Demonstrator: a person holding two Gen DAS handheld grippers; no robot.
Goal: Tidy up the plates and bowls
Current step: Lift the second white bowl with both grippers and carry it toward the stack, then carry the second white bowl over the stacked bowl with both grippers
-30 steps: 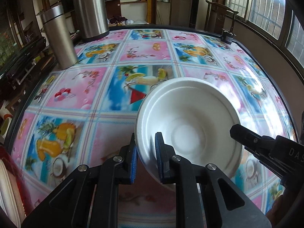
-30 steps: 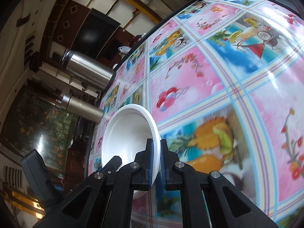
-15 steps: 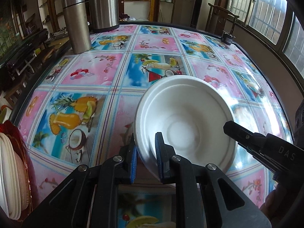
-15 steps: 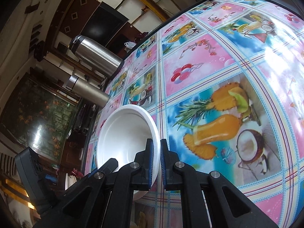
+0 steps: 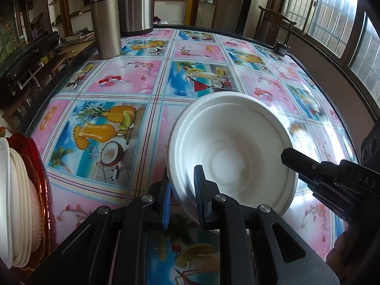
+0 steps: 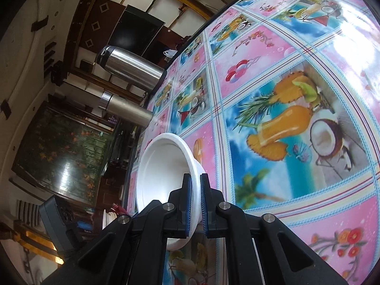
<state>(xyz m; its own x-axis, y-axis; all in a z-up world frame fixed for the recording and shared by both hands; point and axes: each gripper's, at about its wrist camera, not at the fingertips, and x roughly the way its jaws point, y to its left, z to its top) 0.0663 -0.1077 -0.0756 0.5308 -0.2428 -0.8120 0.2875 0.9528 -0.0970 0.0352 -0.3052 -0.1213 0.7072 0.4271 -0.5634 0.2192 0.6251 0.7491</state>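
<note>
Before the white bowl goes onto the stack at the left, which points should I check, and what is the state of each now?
1. Right gripper jaws pinch the white bowl rim: ok.
2. Left gripper jaws straddle the near rim, but a gap shows at the outer pad: cannot tell if clamped.
3. Bowl is empty inside: ok.
4. Bowl is tilted, lifted off the tablecloth: ok.
5. Stack of white dishes on the red plate is visible at the left edge: ok.
6. Room on top of the stack: cannot tell, mostly cropped.
</note>
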